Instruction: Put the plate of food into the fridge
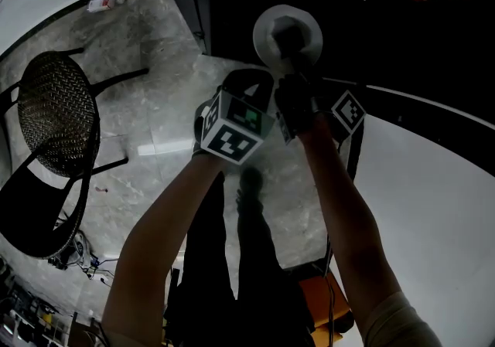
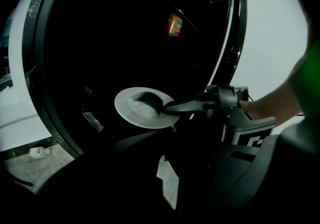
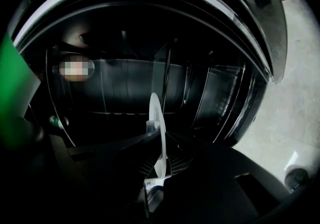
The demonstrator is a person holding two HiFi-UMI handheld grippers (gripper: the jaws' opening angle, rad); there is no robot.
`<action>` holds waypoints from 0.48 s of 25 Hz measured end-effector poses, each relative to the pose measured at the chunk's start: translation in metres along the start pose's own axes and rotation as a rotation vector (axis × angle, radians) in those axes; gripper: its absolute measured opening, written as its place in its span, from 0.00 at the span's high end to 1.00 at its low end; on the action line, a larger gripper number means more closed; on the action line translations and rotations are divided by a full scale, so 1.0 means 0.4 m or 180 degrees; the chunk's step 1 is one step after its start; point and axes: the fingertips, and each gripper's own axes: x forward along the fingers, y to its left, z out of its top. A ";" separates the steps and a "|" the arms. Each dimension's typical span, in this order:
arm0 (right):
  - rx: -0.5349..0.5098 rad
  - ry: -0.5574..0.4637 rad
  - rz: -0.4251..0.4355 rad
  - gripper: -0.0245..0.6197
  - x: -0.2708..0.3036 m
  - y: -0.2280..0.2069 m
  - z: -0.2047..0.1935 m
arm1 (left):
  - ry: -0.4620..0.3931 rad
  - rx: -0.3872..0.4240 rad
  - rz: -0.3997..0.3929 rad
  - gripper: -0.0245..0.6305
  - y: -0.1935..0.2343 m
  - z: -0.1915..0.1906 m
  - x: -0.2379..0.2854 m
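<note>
My right gripper (image 1: 292, 56) is shut on the near rim of a white plate (image 1: 288, 35) and holds it level in front of the dark, open fridge (image 2: 100, 43). In the left gripper view a lump of food (image 2: 145, 102) lies on the plate (image 2: 131, 113), and the right gripper (image 2: 172, 107) reaches in from the right. The right gripper view has the plate (image 3: 157, 118) edge-on between the jaws of that gripper (image 3: 159, 143), with the fridge shelves (image 3: 125, 88) behind. My left gripper (image 1: 246, 94) hovers beside and just below the plate, apart from it. Its jaws are too dark to read.
The white fridge door (image 1: 433, 206) stands open at my right. An orange can (image 2: 174, 24) sits high inside the fridge. A black mesh chair (image 1: 58, 113) stands on the grey tiled floor at the left, and a small bottle (image 1: 100, 4) lies near the wall.
</note>
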 end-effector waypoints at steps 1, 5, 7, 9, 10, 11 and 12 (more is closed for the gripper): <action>-0.0013 0.0014 -0.0007 0.90 0.001 -0.001 0.001 | 0.0000 -0.0006 -0.0001 0.95 0.000 0.002 0.006; -0.0070 0.0083 -0.0047 0.90 0.005 -0.001 -0.002 | 0.0009 -0.0018 0.0016 0.95 0.005 0.007 0.024; -0.0095 0.0105 -0.0061 0.90 0.009 0.002 -0.001 | 0.0018 -0.0006 0.0020 0.95 0.007 0.009 0.032; -0.0110 0.0114 -0.0067 0.91 0.012 0.006 0.002 | 0.0014 0.0006 0.0038 0.95 0.012 0.010 0.038; -0.0112 0.0121 -0.0069 0.90 0.014 0.007 0.002 | 0.0012 0.0009 0.0051 0.95 0.016 0.010 0.040; -0.0113 0.0131 -0.0071 0.90 0.016 0.007 0.001 | 0.0009 0.0008 0.0064 0.95 0.019 0.011 0.041; -0.0110 0.0143 -0.0072 0.90 0.019 0.008 0.001 | 0.0003 0.0004 0.0076 0.95 0.023 0.012 0.042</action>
